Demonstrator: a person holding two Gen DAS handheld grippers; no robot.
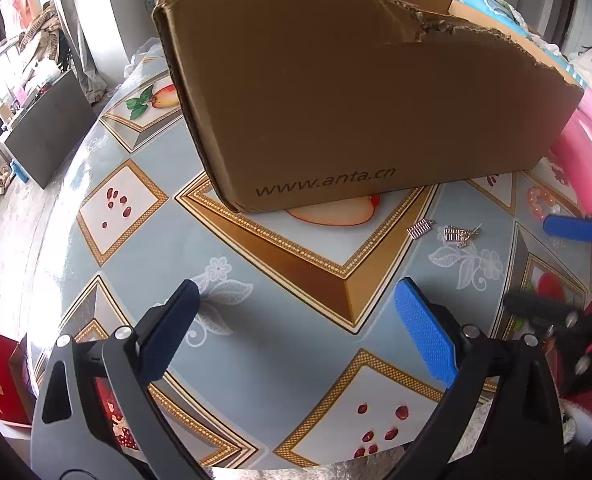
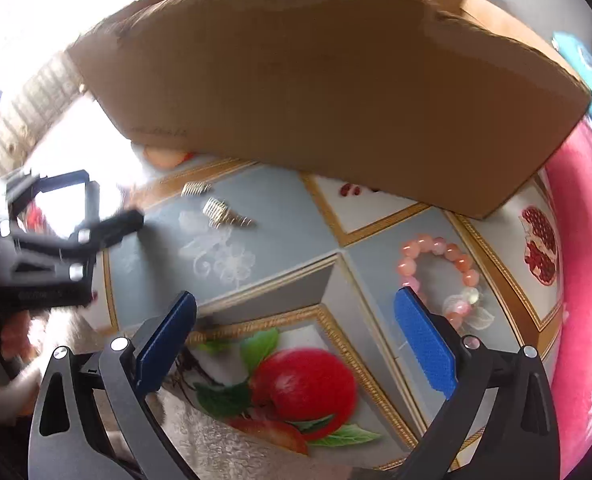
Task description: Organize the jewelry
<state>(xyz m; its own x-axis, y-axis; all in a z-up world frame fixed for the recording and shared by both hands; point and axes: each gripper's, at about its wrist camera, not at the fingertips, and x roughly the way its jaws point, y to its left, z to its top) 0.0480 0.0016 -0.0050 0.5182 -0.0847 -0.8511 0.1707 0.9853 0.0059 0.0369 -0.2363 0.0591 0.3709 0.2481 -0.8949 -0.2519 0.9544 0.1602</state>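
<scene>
Jewelry unsorted: earrings (image 1: 444, 232) at right of centre and bead bracelet (image 2: 440, 268) at lower right lie outside the cardboard box (image 1: 356, 92), left gripper (image 1: 296, 336) and right gripper (image 2: 296, 344) both spread, empty.

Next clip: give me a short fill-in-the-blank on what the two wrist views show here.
1. The bead bracelet on the tablecloth is ____ in colour.
2. The address printed on the cardboard box reads www.____.cn.
3. Both the left tongs and the right tongs have their jaws ____, holding nothing.
4. The small metal earrings lie on the tablecloth, ____ the box.

Missing words: pink; anta; open; outside
</scene>
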